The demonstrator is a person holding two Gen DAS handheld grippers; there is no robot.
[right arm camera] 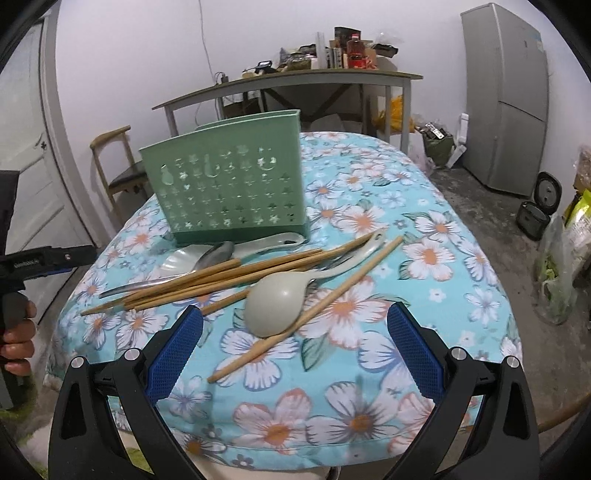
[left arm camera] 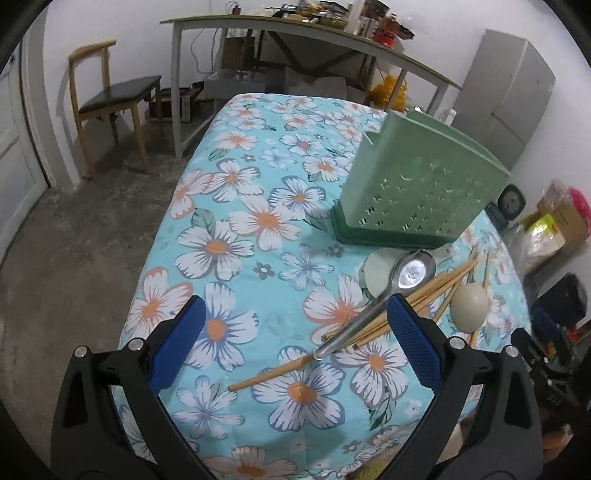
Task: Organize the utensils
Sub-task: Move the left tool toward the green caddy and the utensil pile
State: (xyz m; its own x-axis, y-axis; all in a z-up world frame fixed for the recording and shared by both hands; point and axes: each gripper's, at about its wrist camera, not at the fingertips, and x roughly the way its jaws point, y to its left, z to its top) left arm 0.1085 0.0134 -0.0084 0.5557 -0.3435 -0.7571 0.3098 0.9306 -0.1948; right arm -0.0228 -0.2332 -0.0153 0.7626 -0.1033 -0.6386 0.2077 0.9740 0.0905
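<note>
A green perforated utensil holder (left arm camera: pixel 417 195) (right arm camera: pixel 229 188) stands upright on the floral tablecloth (left arm camera: pixel 236 236) (right arm camera: pixel 424 258). In front of it lies a heap of utensils: a metal spoon (left arm camera: pixel 369 306) (right arm camera: pixel 173 273), several bamboo chopsticks (left arm camera: pixel 436 284) (right arm camera: pixel 229 277), a pale green plastic spoon (right arm camera: pixel 277 302) (left arm camera: pixel 469 304) and a flat pale scoop (right arm camera: pixel 258 247) (left arm camera: pixel 376 273). My left gripper (left arm camera: pixel 295 328) is open, hovering over the cloth with the metal spoon's handle near its right finger. My right gripper (right arm camera: pixel 295 332) is open, just before the plastic spoon's bowl. Nothing is held.
A wooden chair (left arm camera: pixel 107 107) (right arm camera: pixel 118 166) and a cluttered side table (left arm camera: pixel 295 33) (right arm camera: pixel 295 81) stand behind the table. A grey fridge (right arm camera: pixel 506 99) (left arm camera: pixel 506 96) is at the right, with bags (right arm camera: pixel 569 251) on the floor. A hand (right arm camera: pixel 16 339) holds the other gripper at the left edge.
</note>
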